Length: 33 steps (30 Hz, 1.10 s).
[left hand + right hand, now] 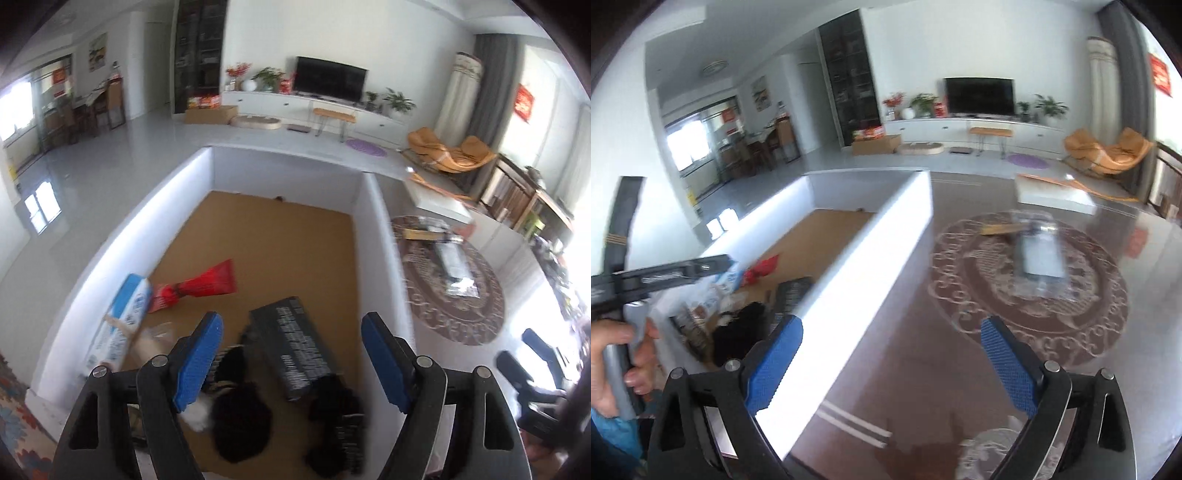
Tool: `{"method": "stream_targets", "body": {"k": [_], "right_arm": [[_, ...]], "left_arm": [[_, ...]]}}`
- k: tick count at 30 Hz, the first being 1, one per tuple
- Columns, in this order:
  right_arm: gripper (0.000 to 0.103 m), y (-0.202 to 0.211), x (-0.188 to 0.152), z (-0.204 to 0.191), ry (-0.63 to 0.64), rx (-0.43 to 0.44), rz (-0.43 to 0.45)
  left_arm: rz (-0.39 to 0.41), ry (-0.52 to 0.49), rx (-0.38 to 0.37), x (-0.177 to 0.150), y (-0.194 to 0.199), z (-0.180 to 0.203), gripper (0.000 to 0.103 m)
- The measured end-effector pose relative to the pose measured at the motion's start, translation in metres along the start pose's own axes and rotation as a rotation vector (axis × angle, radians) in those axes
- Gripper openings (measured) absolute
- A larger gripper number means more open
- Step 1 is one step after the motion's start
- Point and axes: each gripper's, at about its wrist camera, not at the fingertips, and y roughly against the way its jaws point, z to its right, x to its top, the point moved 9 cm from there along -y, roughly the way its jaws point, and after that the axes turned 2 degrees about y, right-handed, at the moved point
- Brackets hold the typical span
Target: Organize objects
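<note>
Presently, contents by view:

Left gripper point(291, 358) — blue-padded fingers point(197, 363) spread wide, nothing between them, hanging above the white-walled box point(122, 240) with its brown cardboard floor.

Inside the box:
- black carton point(291, 354) with white print, lying flat near the middle;
- red bag point(199, 286), lying just beside the left wall;
- blue-and-white pack point(122, 328), leaning against the left wall and touching the red bag's end;
- black fuzzy item point(240, 417) with a white tuft, near the lower edge, directly below the fingers;
- second dark bundle point(340, 424) beside it, blurred beyond identifying.

Right gripper point(892, 363) — fingers point(1008, 365) likewise wide and holding nothing, straddling the box's right wall point(849, 306); one finger is over the box, the other over the dark worktop.

On the round patterned mat point(1030, 295) to the right of the box: clear-wrapped package point(1039, 254), blurred, well apart from the box.
</note>
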Motion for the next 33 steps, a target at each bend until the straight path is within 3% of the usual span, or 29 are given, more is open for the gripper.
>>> {"method": "stream_targets", "body": {"k": [2,4,8,13,22,33], "right_arm": [[0.098,-0.005,-0.02,0.047,-0.032,-0.149,-0.021],[0.098,-0.008,-0.041,0.084,-0.084,-0.221,-0.048],[0.098,-0.008,-0.063,0.13,-0.163,-0.283,-0.084],[0.098,-0.012,-0.081,0.158,-0.213,-0.308,-0.121],[0.098,-0.014,-0.098,0.17,-0.288,-0.267,-0.169],[0.098,-0.018,-0.106,0.17,-0.301,-0.263,-0.194]], "left_arm": [[0.005,-0.078,-0.087,-0.002,0.008,0.047,0.079],[0.003,-0.156,-0.169,-0.01,0.016,0.096,0.086],[-0.027,-0.284,-0.31,-0.036,0.022,0.181,0.096],[-0.123,-0.352,-0.349,-0.073,-0.008,0.242,0.096],[-0.185,-0.341,-0.204,-0.103,-0.079,0.232,0.096],[-0.178,-0.316,-0.121,-0.103,-0.117,0.208,0.096]]}}
